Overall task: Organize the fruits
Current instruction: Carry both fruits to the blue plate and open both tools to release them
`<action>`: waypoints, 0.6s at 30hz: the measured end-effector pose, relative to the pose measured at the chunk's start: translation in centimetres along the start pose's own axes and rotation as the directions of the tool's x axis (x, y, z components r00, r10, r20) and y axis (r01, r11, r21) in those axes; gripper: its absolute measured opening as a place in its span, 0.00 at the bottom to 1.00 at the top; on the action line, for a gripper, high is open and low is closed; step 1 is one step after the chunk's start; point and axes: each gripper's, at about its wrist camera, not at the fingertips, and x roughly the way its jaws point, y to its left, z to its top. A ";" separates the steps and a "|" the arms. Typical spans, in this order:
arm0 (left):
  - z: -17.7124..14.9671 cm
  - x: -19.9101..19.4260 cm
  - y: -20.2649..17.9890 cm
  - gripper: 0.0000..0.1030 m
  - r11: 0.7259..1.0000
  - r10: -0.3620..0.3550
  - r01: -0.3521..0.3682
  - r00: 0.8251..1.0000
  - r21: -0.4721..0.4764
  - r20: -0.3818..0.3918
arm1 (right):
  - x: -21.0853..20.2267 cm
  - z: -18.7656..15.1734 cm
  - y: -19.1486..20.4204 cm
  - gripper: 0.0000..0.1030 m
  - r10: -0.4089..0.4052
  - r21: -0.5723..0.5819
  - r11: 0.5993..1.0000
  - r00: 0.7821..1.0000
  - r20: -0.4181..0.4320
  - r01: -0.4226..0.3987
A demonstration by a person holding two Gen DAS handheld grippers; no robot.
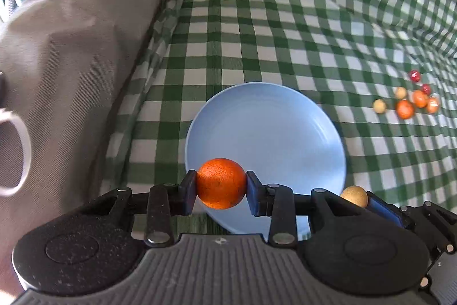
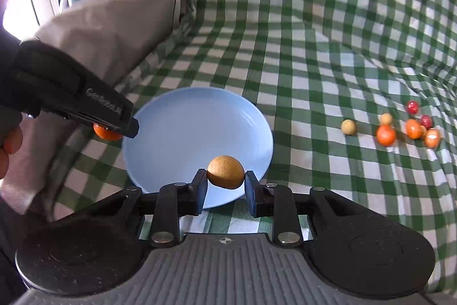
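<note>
My left gripper clamps an orange, my right gripper a tan fruit, both poised over the blue plate, probably for dropping; remaining fruits wait on the checked cloth.

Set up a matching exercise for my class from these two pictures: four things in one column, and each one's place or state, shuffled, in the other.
Things
1. orange
2. tan fruit
3. blue plate
4. red berries

Places
A. lying loose on the checked cloth, right of the plate
B. held in the left gripper
C. held in the right gripper
D. lying bare on the cloth

Pairs: 1-B, 2-C, 3-D, 4-A
</note>
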 end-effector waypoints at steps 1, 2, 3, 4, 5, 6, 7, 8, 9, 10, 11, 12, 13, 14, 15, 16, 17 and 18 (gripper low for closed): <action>0.3 0.8 -0.1 0.38 1.000 0.014 -0.014 1.000 0.005 -0.013 | 0.8 0.1 0.0 0.29 -0.002 -0.007 1.000 1.000 -0.010 0.002; 0.5 1.6 -0.3 0.38 1.000 0.019 -0.019 1.000 0.012 -0.022 | 1.5 0.2 -0.1 0.29 -0.002 -0.011 1.000 1.000 -0.021 0.001; 0.6 2.3 -0.4 0.38 1.000 0.022 -0.022 0.999 0.021 -0.030 | 2.2 0.3 -0.1 0.29 -0.003 -0.011 1.000 1.000 -0.031 0.002; 0.8 3.0 -0.5 0.38 0.999 0.030 -0.029 0.999 0.027 -0.038 | 2.9 0.4 -0.2 0.29 -0.003 -0.014 1.000 0.999 -0.041 0.002; 0.8 3.5 -0.6 0.38 0.999 0.035 -0.034 0.998 0.032 -0.044 | 3.5 0.4 -0.2 0.29 -0.003 -0.018 1.000 0.999 -0.051 0.003; 0.9 4.1 -0.8 0.38 0.998 0.041 -0.039 0.998 0.040 -0.052 | 4.2 0.5 -0.2 0.29 -0.003 -0.022 1.000 0.998 -0.060 0.002; 1.0 4.6 -0.9 0.38 0.998 0.046 -0.044 0.997 0.043 -0.059 | 4.7 0.5 -0.2 0.29 -0.003 -0.024 1.000 0.998 -0.070 0.002; 1.1 5.0 -1.0 0.38 0.998 0.048 -0.045 0.997 0.047 -0.066 | 5.3 0.5 -0.2 0.29 -0.004 -0.027 1.000 0.997 -0.077 0.002; 1.2 5.4 -1.1 0.38 0.998 0.049 -0.046 0.996 0.050 -0.071 | 5.7 0.6 -0.1 0.29 -0.004 -0.034 0.999 0.997 -0.082 0.002; 1.3 5.6 -1.2 0.38 0.997 0.053 -0.049 0.996 0.053 -0.073 | 6.2 0.6 -0.1 0.29 -0.006 -0.041 0.999 0.996 -0.087 0.002; 1.4 5.9 -1.3 0.39 0.997 0.058 -0.054 0.996 0.059 -0.074 | 6.5 0.7 -0.1 0.29 -0.008 -0.045 0.999 0.996 -0.090 0.003; 1.5 6.2 -1.4 0.40 0.996 0.066 -0.061 0.995 0.066 -0.075 | 6.8 0.8 -0.1 0.29 -0.010 -0.047 0.999 0.996 -0.092 0.005; 1.6 6.2 -1.4 0.50 0.995 0.069 -0.064 0.995 0.072 -0.071 | 7.1 0.9 0.0 0.29 -0.010 -0.049 0.999 0.996 -0.094 0.006; 1.7 6.1 -1.5 0.67 0.995 0.065 -0.060 0.996 0.077 -0.063 | 7.3 1.0 0.0 0.29 -0.009 -0.054 0.999 0.995 -0.096 0.004; 1.8 5.5 -1.5 0.75 0.996 0.038 -0.034 0.998 0.083 -0.048 | 7.5 1.2 0.0 0.30 -0.002 -0.059 0.998 0.995 -0.103 -0.004; 1.8 4.8 -1.5 0.89 0.996 0.020 -0.016 0.999 0.086 -0.038 | 7.5 1.3 0.0 0.39 0.009 -0.062 0.998 0.994 -0.108 -0.015; 1.9 4.0 -1.6 1.00 0.996 0.022 -0.020 1.000 0.083 -0.019 | 7.3 1.6 -0.2 0.48 0.010 -0.059 0.998 0.994 -0.108 -0.017; 1.7 2.9 -1.7 0.99 0.996 0.029 -0.030 0.999 0.081 0.015 | 6.9 1.7 -0.3 0.65 0.002 -0.052 0.999 0.995 -0.103 -0.007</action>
